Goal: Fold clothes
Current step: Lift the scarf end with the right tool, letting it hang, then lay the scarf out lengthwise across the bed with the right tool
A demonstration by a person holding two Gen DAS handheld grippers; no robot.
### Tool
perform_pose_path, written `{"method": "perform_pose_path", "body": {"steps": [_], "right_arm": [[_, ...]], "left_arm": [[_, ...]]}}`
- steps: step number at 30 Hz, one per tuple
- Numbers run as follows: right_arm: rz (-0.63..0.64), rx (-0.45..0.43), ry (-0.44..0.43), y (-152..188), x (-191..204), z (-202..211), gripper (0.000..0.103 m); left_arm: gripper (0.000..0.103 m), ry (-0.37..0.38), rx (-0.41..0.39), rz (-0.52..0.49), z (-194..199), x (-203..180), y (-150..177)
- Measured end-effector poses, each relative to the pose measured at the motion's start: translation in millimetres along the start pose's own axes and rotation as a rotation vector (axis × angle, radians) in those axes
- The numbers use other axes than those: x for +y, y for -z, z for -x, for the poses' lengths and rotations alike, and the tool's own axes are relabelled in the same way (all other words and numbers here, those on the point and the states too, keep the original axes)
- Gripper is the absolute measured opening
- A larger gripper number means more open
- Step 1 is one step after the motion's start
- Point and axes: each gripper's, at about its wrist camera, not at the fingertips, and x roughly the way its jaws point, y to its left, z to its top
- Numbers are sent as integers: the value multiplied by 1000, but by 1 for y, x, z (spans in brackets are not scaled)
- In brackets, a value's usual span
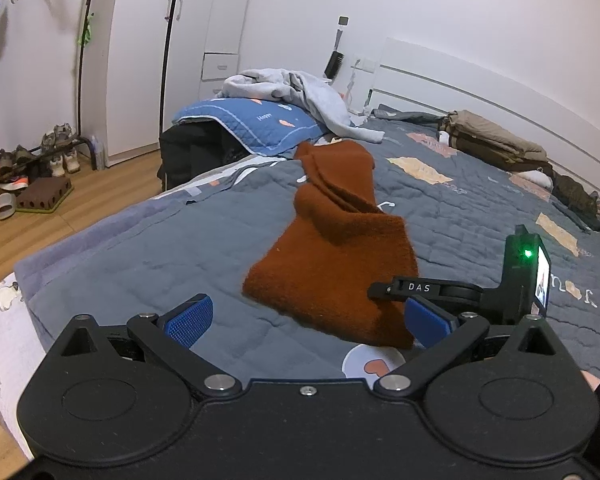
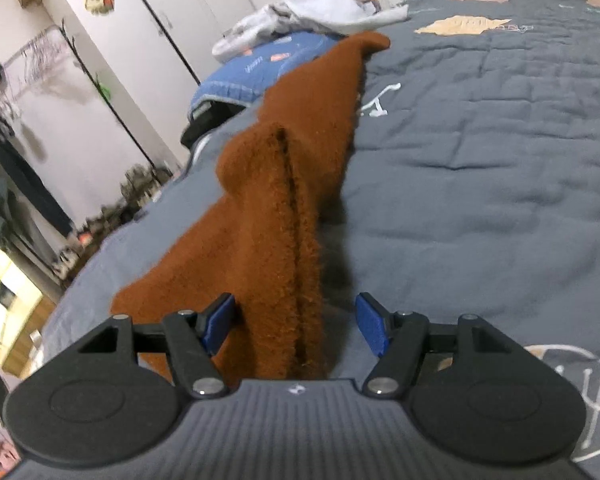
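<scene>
A rust-brown fuzzy garment (image 1: 336,248) lies partly folded on the grey quilted bed (image 1: 140,248), its far end bunched up. My left gripper (image 1: 308,320) is open just short of its near edge, which lies between the blue pads. In the right wrist view the garment (image 2: 284,184) runs away from me, and a raised fold of it lies between the open fingers of my right gripper (image 2: 296,324), not pinched. The right gripper also shows in the left wrist view (image 1: 460,292), at the garment's right edge.
A light grey garment (image 1: 296,96) lies on a blue pillow (image 1: 256,124) at the bed's far left. Folded khaki clothes (image 1: 496,140) sit by the headboard. A shoe rack (image 1: 32,164) and wardrobe (image 1: 172,40) stand left, past the bed edge.
</scene>
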Motion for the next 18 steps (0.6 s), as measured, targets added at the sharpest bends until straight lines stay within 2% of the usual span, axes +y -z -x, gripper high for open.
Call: {"method": "perform_pose_path", "body": {"steps": [1,2,4,12,18], "right_arm": [[-9,-8,-7,2,-1,1,44],[-19,-6,-11,3,-1,1,13],[-60,11,-9,4,0,1,11],[-144,-60,-57,10,9,41,8],[-186,-89,-53,9,6,75,8]], "left_arm": [[103,-1,1,0,-1,0,0],[103,-2,2,0,-1,0,-1],[103,0,4,0,-1,0,-1],[103,-7,-6,-27,-2,-3,0],[103,9,-1,-18,-2,-3,0]]}}
